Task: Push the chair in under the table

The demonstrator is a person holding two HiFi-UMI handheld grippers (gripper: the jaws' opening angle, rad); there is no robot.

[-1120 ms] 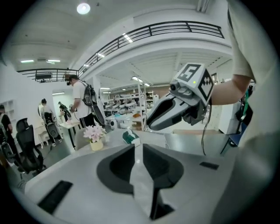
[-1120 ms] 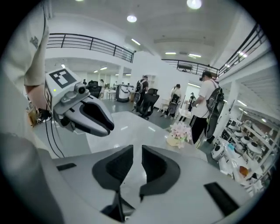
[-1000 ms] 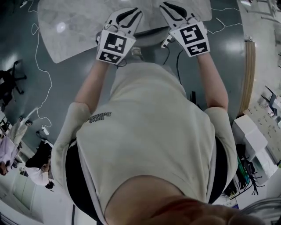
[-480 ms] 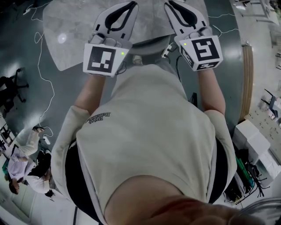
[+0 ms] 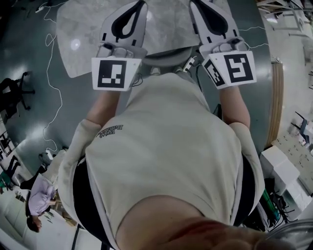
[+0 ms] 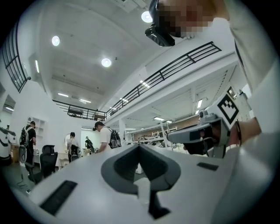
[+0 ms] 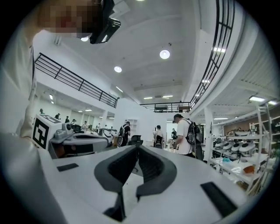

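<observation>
In the head view the pale marble table [image 5: 93,39] lies at the top. The chair's curved grey backrest [image 5: 168,52] shows at its near edge, just beyond the person's chest. Both grippers are held up in the air above them, touching neither. The left gripper [image 5: 141,4] points away over the table top, and its own view shows it [image 6: 139,147] with tips together. The right gripper [image 5: 194,3] is held beside it, and its own view shows its tips [image 7: 136,147] meeting too. Both pairs of jaws have just been closing, with nothing between them.
White cables [image 5: 49,73] trail over the dark floor at the left, near a black office chair [image 5: 14,93]. A person [image 5: 36,205] stands at the lower left. A wooden rail [image 5: 279,88] and white shelving [image 5: 286,161] line the right. A person with a backpack [image 7: 188,131] stands farther off.
Both grippers have risen toward the head camera and tipped up from pointing downward to about level. Their jaws have drawn together. The people at the lower left have shifted.
</observation>
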